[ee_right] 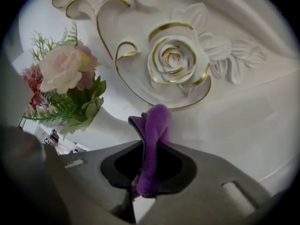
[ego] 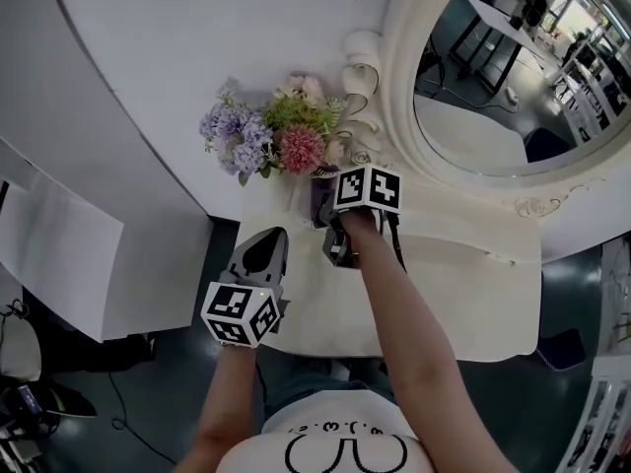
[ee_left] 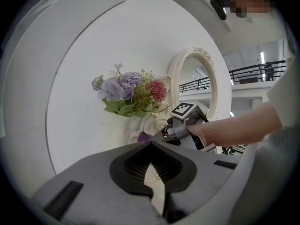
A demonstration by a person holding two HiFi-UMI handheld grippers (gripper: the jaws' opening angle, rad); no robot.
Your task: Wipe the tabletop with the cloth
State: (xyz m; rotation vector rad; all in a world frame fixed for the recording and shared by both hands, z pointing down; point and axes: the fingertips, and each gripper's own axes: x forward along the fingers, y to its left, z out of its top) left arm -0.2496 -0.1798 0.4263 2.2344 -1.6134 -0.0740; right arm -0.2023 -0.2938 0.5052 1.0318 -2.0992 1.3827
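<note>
A purple cloth (ego: 319, 198) is at the back of the white tabletop (ego: 473, 294), right beside the flower vase. My right gripper (ego: 330, 215) is shut on it. In the right gripper view the cloth (ee_right: 157, 121) sticks up in a fold out of the closed jaws of my right gripper (ee_right: 146, 146), just above the table surface. My left gripper (ego: 268, 236) hovers near the table's left front, its jaws together and holding nothing. In the left gripper view my left gripper (ee_left: 151, 144) points toward the cloth (ee_left: 144, 137) and the right gripper's marker cube (ee_left: 187, 109).
A bunch of purple, pink and cream flowers (ego: 266, 126) stands in a white vase (ee_right: 108, 121) at the back left. An ornate white mirror frame (ego: 394, 87) with a gilded rose carving (ee_right: 173, 60) rises behind the table. Dark floor lies past the table's left edge (ego: 232, 264).
</note>
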